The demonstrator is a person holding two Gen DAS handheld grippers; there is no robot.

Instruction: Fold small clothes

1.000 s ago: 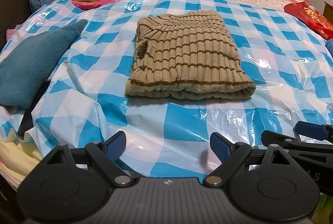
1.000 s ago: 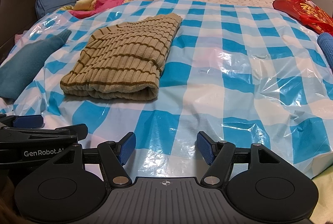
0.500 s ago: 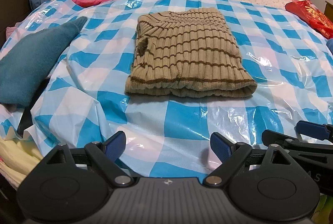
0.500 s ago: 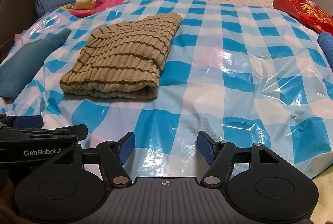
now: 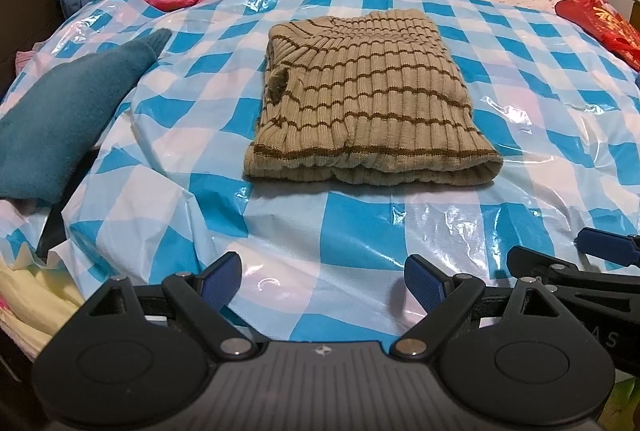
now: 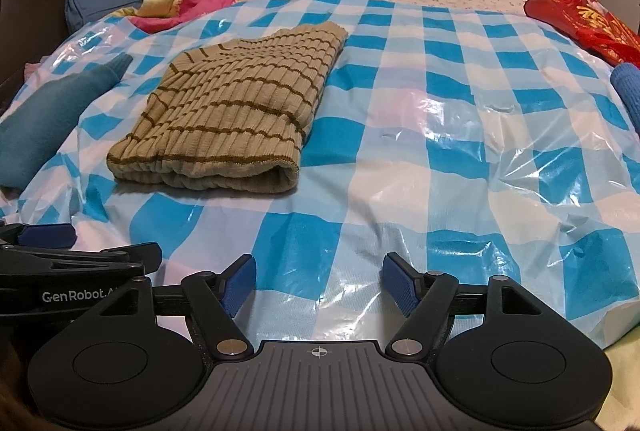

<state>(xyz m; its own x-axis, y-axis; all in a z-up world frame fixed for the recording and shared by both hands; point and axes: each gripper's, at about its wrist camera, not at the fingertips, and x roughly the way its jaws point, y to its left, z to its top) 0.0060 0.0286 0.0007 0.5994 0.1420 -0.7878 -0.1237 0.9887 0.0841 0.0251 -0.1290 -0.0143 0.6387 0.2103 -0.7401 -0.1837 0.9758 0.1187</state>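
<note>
I see the striped sweater lying folded. My left gripper and right gripper are spread, empty. Next, I judge, comes fetching the teal garment.

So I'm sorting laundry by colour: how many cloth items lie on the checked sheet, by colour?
Tan striped: 1, the folded sweater
Teal: 1, the teal garment at the left edge
Blue: 1, the blue cloth at the right edge, partly cut off
Total: 3

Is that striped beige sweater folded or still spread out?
Folded: the striped sweater lies as a compact rectangle, doubled layers showing along its near edge.
</note>
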